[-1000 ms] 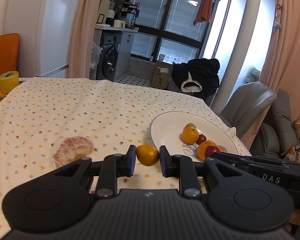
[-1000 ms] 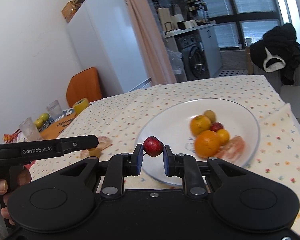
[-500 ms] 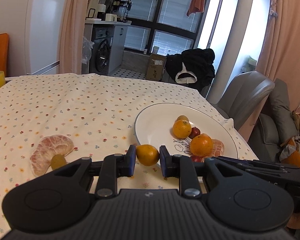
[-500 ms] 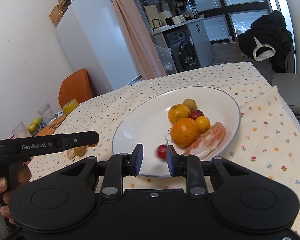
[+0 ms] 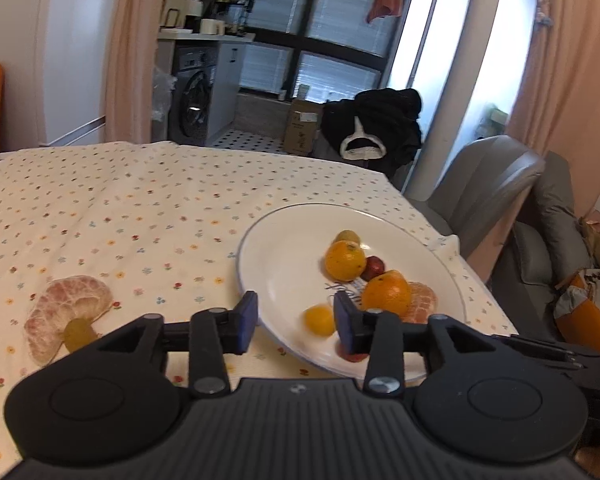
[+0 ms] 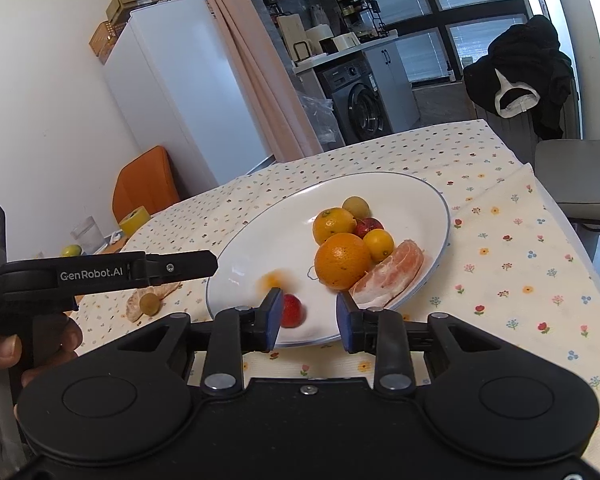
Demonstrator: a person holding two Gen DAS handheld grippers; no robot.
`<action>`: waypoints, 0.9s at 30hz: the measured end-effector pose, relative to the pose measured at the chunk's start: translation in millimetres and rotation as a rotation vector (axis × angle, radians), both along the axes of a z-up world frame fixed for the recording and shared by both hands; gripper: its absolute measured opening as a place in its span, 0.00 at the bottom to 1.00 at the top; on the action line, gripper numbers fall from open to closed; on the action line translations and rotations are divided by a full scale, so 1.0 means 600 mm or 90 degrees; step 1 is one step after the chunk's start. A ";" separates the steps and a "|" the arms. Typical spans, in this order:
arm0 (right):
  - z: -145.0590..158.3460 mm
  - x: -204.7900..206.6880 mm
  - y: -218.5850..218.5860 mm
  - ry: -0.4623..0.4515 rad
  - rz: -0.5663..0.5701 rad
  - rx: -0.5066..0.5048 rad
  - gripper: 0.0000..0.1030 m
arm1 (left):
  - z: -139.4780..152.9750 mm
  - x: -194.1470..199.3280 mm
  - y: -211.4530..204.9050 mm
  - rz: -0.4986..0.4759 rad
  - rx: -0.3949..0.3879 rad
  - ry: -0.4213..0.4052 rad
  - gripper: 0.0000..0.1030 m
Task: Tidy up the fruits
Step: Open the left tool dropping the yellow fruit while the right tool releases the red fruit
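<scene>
Both claws are hanging wide open and gripping nothing: the left claw [image 5: 295, 322] is sitting over the near rim of the white plate [image 5: 284, 248] with a small blurry orange [image 5: 319, 320] on it, and the right claw [image 6: 308, 320] is hovering by a red strawberry [image 6: 292, 310]. Further out, a peeled pomelo wedge [image 5: 66, 312] is lying on the flowery table [image 5: 140, 208].

Daylit from blown-out windows [image 5: 432, 60] at rear. Strong fisheye bending at edges. Motion blur on small orange fruit [image 5: 319, 320] over plate [image 6: 260, 240]; soft shadows.
</scene>
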State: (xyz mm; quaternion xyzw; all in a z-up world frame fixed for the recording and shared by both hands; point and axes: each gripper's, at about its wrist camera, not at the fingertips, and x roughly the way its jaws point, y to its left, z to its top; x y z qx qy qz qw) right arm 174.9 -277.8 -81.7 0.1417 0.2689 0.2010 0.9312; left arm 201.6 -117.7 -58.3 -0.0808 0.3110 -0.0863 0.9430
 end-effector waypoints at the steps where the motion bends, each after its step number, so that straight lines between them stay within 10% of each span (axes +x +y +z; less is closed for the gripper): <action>1: 0.000 0.000 0.001 0.000 0.000 0.000 0.31 | 0.000 -0.001 0.004 0.007 0.002 0.001 0.42; 12: 0.008 0.000 0.027 -0.003 0.017 -0.006 0.34 | 0.013 -0.026 0.055 0.067 0.002 -0.017 0.74; 27: 0.034 -0.006 0.092 -0.026 0.037 -0.030 0.68 | 0.025 -0.071 0.145 0.142 0.003 -0.023 0.81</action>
